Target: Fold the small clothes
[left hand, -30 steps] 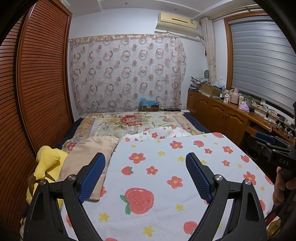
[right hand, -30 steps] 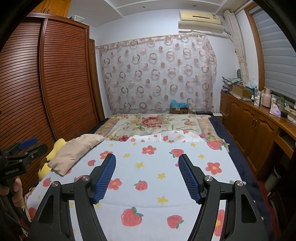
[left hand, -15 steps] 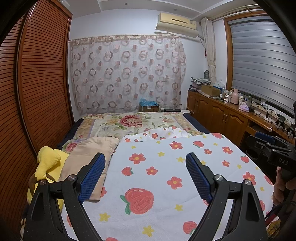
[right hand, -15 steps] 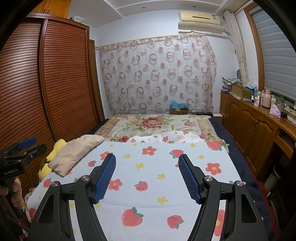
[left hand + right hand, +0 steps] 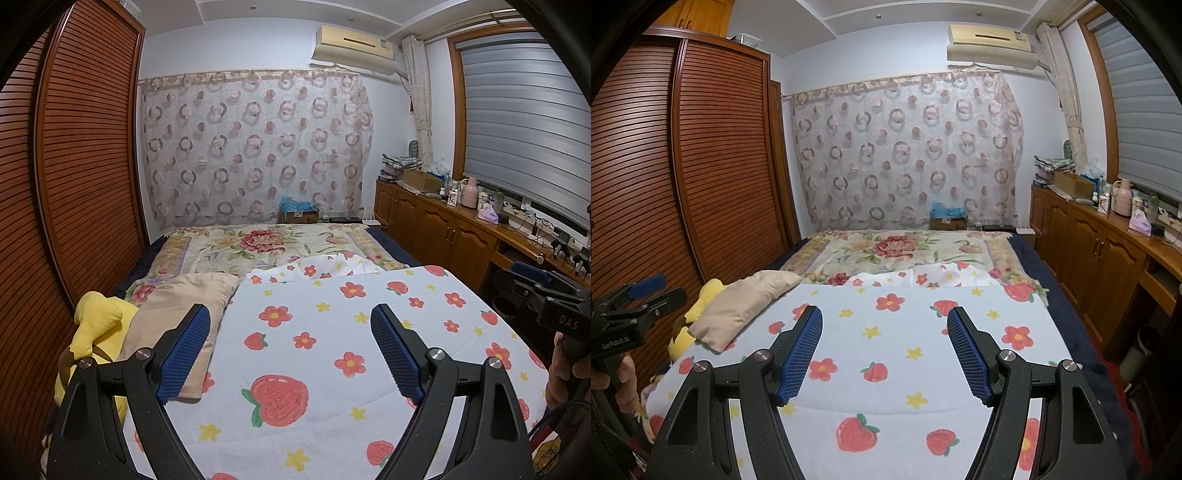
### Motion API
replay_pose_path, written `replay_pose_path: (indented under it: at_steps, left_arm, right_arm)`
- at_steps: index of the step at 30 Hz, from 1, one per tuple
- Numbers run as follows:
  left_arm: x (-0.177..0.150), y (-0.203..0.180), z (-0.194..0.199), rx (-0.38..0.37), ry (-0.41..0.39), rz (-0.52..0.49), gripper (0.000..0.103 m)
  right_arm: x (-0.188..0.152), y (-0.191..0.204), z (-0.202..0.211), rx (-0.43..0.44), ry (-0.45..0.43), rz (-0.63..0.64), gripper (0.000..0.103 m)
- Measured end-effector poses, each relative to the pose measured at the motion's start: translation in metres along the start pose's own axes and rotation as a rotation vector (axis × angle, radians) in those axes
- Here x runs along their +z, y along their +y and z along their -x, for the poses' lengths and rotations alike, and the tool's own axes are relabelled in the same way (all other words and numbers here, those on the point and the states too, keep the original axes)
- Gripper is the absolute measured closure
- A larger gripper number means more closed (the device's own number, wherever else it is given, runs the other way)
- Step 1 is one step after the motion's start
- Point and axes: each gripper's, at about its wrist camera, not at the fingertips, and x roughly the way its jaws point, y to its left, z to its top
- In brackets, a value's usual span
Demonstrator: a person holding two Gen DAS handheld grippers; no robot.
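Right now you're hovering both empty grippers, left gripper [image 5: 290,354] and right gripper [image 5: 884,354], wide open over the white strawberry-and-flower printed cloth [image 5: 332,350], probably picking a corner.

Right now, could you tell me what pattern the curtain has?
Curtain: sheer, with pink and brown rings; left wrist view.

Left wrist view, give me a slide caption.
Open left gripper hovers above the strawberry-print blanket, beige pillow alongside.

The yellow plush toy [image 5: 96,332] lies half hidden under the beige pillow [image 5: 177,314].
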Motion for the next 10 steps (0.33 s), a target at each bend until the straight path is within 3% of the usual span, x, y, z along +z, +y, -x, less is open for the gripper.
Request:
replay_pose_path:
  at_steps: [10]
  left_arm:
    - [0.0008, 0.0015, 0.0001, 0.005, 0.001, -0.001, 0.014]
  right_arm:
    - [0.0004, -0.0018, 0.0001, 0.003, -0.002, -0.003, 0.031]
